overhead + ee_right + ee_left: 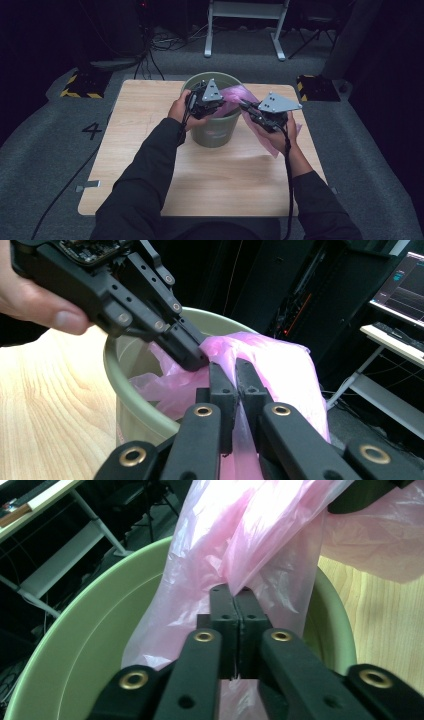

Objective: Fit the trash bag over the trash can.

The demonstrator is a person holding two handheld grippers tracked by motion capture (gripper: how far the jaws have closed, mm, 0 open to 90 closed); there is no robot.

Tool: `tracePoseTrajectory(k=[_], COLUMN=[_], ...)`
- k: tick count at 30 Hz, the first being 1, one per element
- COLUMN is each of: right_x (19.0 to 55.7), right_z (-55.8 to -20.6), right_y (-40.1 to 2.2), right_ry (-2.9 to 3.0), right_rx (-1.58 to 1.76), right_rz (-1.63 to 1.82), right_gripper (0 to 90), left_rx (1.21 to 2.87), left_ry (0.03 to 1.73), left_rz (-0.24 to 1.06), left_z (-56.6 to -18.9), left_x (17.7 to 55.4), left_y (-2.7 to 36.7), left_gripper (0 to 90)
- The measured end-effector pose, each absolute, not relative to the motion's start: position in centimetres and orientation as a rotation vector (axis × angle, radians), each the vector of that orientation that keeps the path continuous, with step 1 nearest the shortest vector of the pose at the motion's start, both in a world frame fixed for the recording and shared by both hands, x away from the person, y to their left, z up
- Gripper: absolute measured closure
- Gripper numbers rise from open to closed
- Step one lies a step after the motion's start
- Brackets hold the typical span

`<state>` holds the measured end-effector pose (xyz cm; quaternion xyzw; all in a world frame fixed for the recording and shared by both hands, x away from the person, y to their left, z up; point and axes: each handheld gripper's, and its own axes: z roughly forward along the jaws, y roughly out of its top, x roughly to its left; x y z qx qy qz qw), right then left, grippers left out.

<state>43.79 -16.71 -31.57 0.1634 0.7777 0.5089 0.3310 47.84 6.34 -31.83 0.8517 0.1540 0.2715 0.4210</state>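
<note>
Item: pink bin liner being fitted to green bin.
Left gripper (235, 592) is pinching the pink plastic bag (250, 535) above the green bin (214, 131); right gripper (236, 371) is clamping another fold, both apparently holding its mouth up for spreading over the rim.

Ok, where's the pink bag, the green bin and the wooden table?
pink bag (250, 525): left gripper view, on the crinkled film above the shut jaws.
green bin (216, 134): high view, on its outer front wall.
wooden table (220, 175): high view, on the bare top in front of the bin.
</note>
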Motion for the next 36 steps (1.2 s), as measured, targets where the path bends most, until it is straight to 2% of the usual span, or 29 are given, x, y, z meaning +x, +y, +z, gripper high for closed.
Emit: tracePoseTrajectory(k=[2,6,10,17,21,24,26,30,34,36], right_x=[43.7,43.5,43.0,42.3,42.3,42.3,42.3,42.3,42.5,42.5], right_z=[-31.6,-31.5,-31.8,-33.2,-33.8,-34.0,-34.3,-35.2,-35.5,-35.3], right_y=[-16.7,-17.2,-18.0,-19.8,-21.3,-23.0,-23.7,-24.3,-24.5,-24.6], right_ry=[2.030,2.024,2.051,2.094,2.120,2.101,2.107,2.129,2.128,2.102], right_rx=[0.427,0.447,0.477,0.530,0.591,0.648,0.660,0.635,0.622,0.619], right_rz=[1.334,1.357,1.330,1.242,1.208,1.242,1.217,1.163,1.188,1.205], right_gripper=[83.9,63.3,49.2,37.6,35.6,36.6,40.9,64.8,79.2,84.5], left_rx=[2.135,2.133,2.123,2.133,2.131,2.133,2.131,2.133,2.118,2.095], left_ry=[0.390,0.418,0.433,0.468,0.483,0.502,0.511,0.517,0.532,0.542], left_rz=[0.697,0.704,0.690,0.688,0.688,0.683,0.676,0.671,0.668,0.657], left_z=[-31.8,-31.9,-31.9,-32.3,-32.5,-32.7,-32.8,-33.0,-33.2,-33.2], left_x=[47.9,48.2,48.4,48.7,49.0,49.3,49.4,49.6,49.7,49.7], left_y=[6.4,6.9,7.7,8.8,9.3,9.6,9.9,10.2,10.2,10.4], left_gripper=[90.0,90.0,90.0,90.0,90.0,90.0,90.0,90.0,89.5,79.6])
